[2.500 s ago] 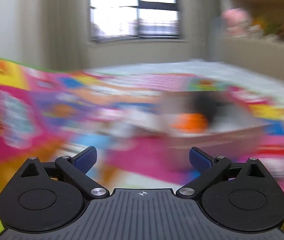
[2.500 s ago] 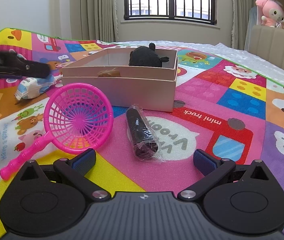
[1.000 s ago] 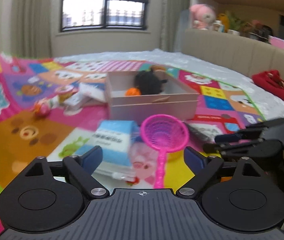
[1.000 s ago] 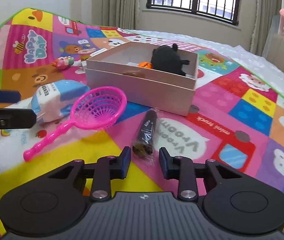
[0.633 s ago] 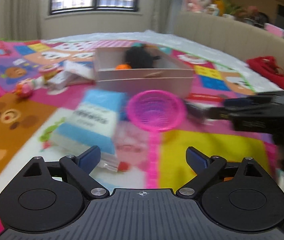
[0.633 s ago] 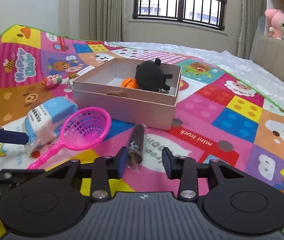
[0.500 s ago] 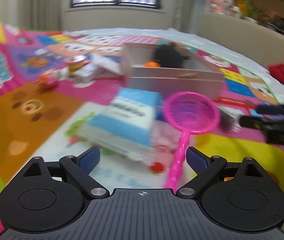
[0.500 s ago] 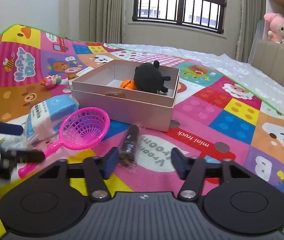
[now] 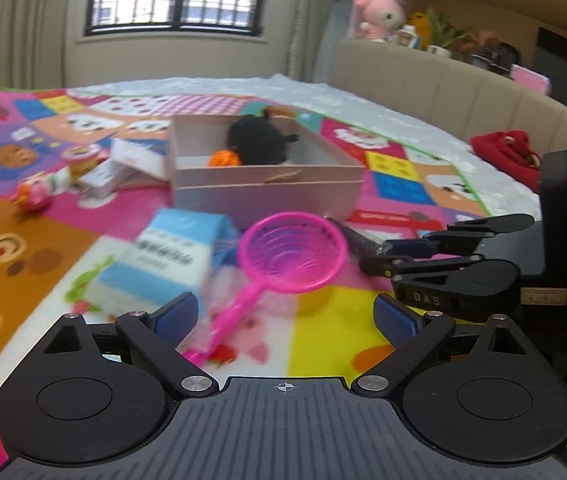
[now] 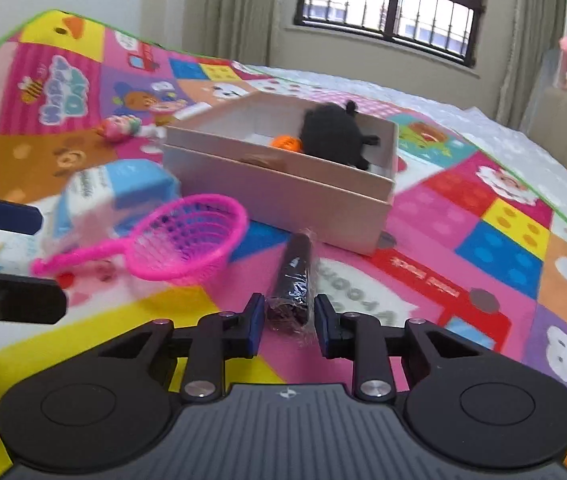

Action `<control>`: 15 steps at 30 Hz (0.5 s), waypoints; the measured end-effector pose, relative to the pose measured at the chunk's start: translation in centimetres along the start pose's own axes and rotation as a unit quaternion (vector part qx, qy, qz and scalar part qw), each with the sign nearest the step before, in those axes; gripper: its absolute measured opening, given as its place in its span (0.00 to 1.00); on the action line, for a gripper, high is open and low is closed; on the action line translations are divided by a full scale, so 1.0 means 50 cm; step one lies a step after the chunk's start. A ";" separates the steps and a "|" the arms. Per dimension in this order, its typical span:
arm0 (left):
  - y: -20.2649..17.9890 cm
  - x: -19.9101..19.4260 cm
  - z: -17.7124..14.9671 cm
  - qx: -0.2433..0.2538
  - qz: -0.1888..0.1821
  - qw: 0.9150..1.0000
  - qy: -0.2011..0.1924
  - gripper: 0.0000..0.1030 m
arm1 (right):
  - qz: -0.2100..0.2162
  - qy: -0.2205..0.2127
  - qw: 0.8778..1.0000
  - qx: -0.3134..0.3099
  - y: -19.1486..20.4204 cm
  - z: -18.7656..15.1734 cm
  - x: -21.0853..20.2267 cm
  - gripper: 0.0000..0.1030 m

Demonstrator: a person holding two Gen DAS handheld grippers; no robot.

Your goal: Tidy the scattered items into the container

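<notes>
The pale cardboard box [image 9: 267,196] [image 10: 283,188] stands on the play mat, holding a black plush [image 9: 259,144] [image 10: 331,136] and an orange toy [image 9: 223,158]. In front of it lie a blue-and-white pack [image 9: 167,256] [image 10: 115,192], a pink net [image 9: 295,256] [image 10: 187,236] and a black wrapped tube [image 9: 357,240] [image 10: 293,280]. My right gripper [image 10: 287,322] [image 9: 375,256] has its jaws closing on the tube's near end, pads against the wrap. My left gripper [image 9: 285,314] [image 10: 7,258] is wide and still opening, the net's handle lying between its fingers, untouched.
Left of the box lie a small pink-orange toy [image 9: 35,192], a little jar [image 9: 79,156] and white cartons [image 9: 127,160]. A red bundle [image 9: 507,148] sits on the grey cover at the right, before a beige padded headboard [image 9: 443,92]. The two grippers are close together.
My right gripper opened wide, then closed around the near end of the tube. My left gripper spread wider and swung so the net's handle now lies between its fingers.
</notes>
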State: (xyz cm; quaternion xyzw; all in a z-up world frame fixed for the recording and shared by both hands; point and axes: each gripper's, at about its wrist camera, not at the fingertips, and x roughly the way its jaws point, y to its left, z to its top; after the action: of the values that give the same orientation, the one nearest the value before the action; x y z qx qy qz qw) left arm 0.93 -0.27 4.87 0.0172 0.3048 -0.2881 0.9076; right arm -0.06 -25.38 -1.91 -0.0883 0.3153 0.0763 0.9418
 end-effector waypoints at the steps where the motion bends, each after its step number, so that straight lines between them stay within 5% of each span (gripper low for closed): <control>1: -0.002 0.009 0.001 0.001 -0.006 1.000 0.002 0.96 | -0.014 0.000 1.000 0.001 -0.008 -0.002 -0.002 0.25; 9: 0.004 0.076 -0.006 0.004 -0.011 0.999 0.048 0.97 | -0.055 -0.005 0.997 0.044 -0.083 -0.018 -0.038 0.33; 11: -0.005 0.071 -0.008 -0.007 -0.036 0.998 0.053 0.97 | -0.055 -0.013 0.997 0.047 -0.088 -0.017 -0.044 0.43; 15: -0.040 0.063 -0.016 -0.023 -0.088 0.994 0.059 0.97 | -0.044 -0.018 0.997 0.053 -0.089 -0.012 -0.040 0.44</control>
State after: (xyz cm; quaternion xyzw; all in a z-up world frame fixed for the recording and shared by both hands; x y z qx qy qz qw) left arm 1.48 -3.37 2.73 -0.0137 0.3643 -0.3580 0.8596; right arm -1.07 -30.03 -0.63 -0.0504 0.2979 0.0199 0.9530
